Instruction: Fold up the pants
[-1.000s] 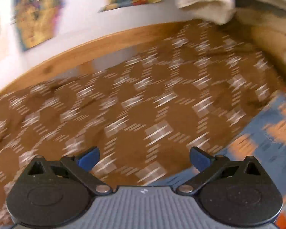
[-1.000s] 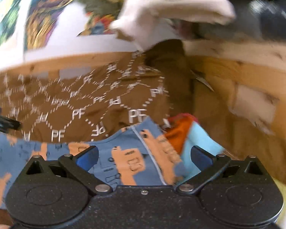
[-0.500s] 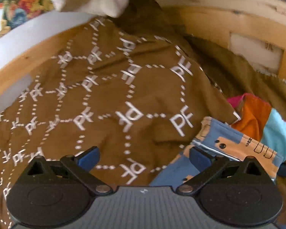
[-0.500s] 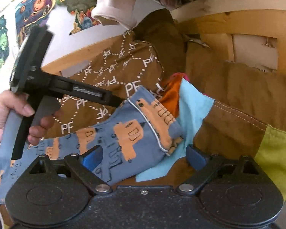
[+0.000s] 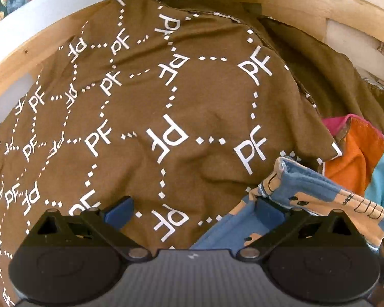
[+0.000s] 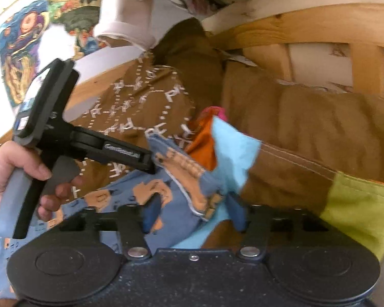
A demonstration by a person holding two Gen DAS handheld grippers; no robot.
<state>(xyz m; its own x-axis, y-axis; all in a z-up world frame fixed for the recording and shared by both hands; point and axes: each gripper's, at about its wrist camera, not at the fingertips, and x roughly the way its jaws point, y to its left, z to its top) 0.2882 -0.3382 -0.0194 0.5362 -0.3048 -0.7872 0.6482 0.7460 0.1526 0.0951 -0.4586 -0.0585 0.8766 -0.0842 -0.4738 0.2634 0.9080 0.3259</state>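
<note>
The pants (image 6: 181, 179) are blue with orange prints and lie on a brown sheet printed with white "PF" (image 5: 166, 117). My right gripper (image 6: 194, 212) has its jaws partly closed around the hem end of the pants; the cloth lies between the blue pads. My left gripper (image 5: 192, 207) is open, its right pad (image 5: 266, 209) touching the edge of the pants (image 5: 307, 186). The left gripper also shows in the right wrist view (image 6: 151, 163), held by a hand, its tip at the pants' edge.
A patchwork cloth in orange, light blue and lime (image 6: 233, 148) lies under the pants. A wooden bed frame (image 6: 307, 25) runs behind. White cloth (image 6: 130, 23) hangs above. Colourful pictures (image 6: 20, 51) are on the wall.
The left gripper swung right and closer, its right pad now at the pants' edge. The right gripper's jaws narrowed around the pants' hem.
</note>
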